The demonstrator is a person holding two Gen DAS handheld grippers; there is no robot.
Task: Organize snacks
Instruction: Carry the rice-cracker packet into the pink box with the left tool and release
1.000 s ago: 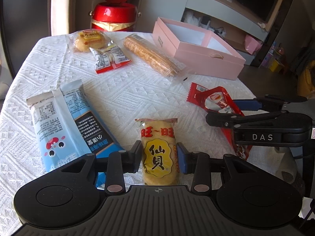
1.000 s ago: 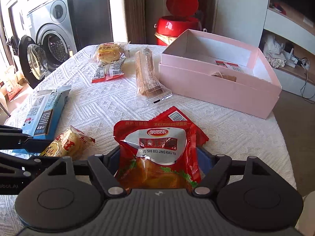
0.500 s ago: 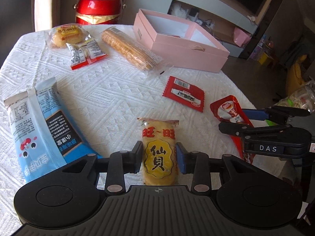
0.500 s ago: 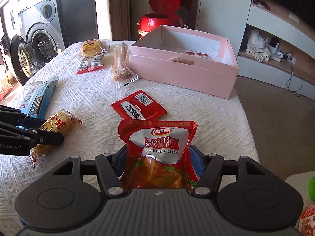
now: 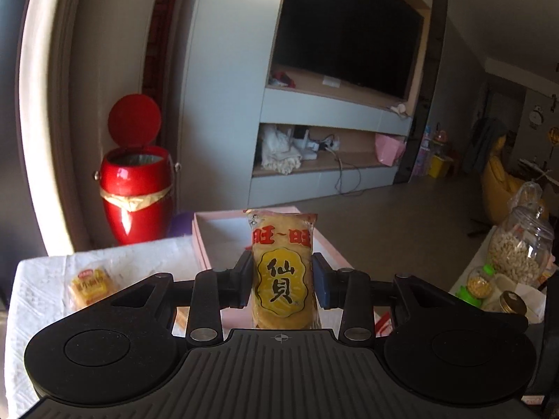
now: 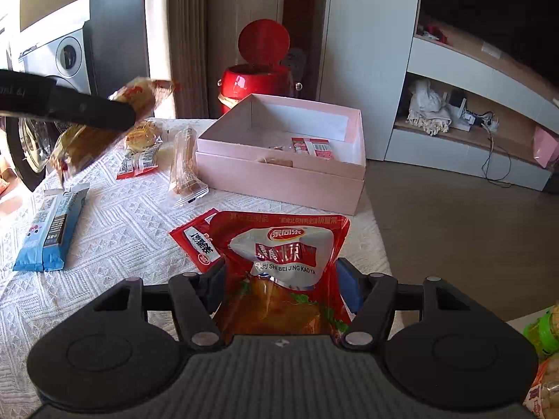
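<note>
A red bin (image 6: 258, 80) with its round lid (image 6: 263, 42) standing up is on the floor behind the worktop (image 6: 115, 216), which has a white textured cloth. A washing machine (image 6: 52, 70) stands at the left, and a dark television (image 5: 346, 31) hangs above open shelves (image 5: 314, 164) with white cloth and cables. At the far right a glass jar (image 5: 520, 248) of pale nuts stands among small containers.

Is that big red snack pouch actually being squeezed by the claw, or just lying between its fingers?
Touching. In the right wrist view both fingers of the right gripper press the red pouch sides, pinching it inward.
</note>
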